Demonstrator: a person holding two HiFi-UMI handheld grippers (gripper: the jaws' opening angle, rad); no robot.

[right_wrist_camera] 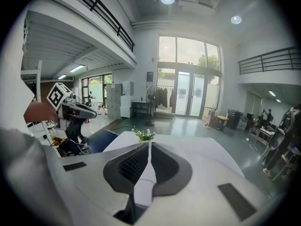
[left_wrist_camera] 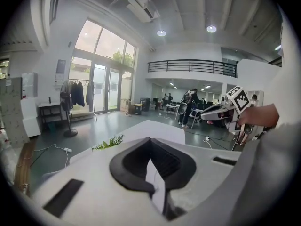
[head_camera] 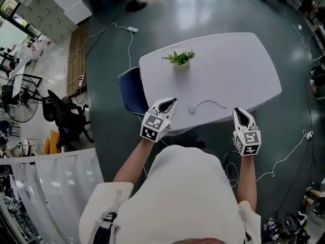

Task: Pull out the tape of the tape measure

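Note:
On the white table (head_camera: pixel 244 60), near its front edge, lies a small pale round tape measure (head_camera: pixel 193 109) with a thin strip curving off to its right (head_camera: pixel 216 103). Both grippers hang in the air over the table's near edge, apart from it. My left gripper (head_camera: pixel 172 101) is shut with nothing between its jaws; in the left gripper view its black pads (left_wrist_camera: pixel 165 161) meet at the tip. My right gripper (head_camera: pixel 236 111) also has its jaws together and empty (right_wrist_camera: pixel 149 144). The tape measure shows in neither gripper view.
A small potted plant (head_camera: pixel 180 60) stands toward the table's far side. A blue chair (head_camera: pixel 131 90) is tucked at the table's left end. Cables (head_camera: pixel 292 154) trail over the grey floor; a black office chair (head_camera: pixel 66 116) and a fan (head_camera: pixel 20 98) stand at the left.

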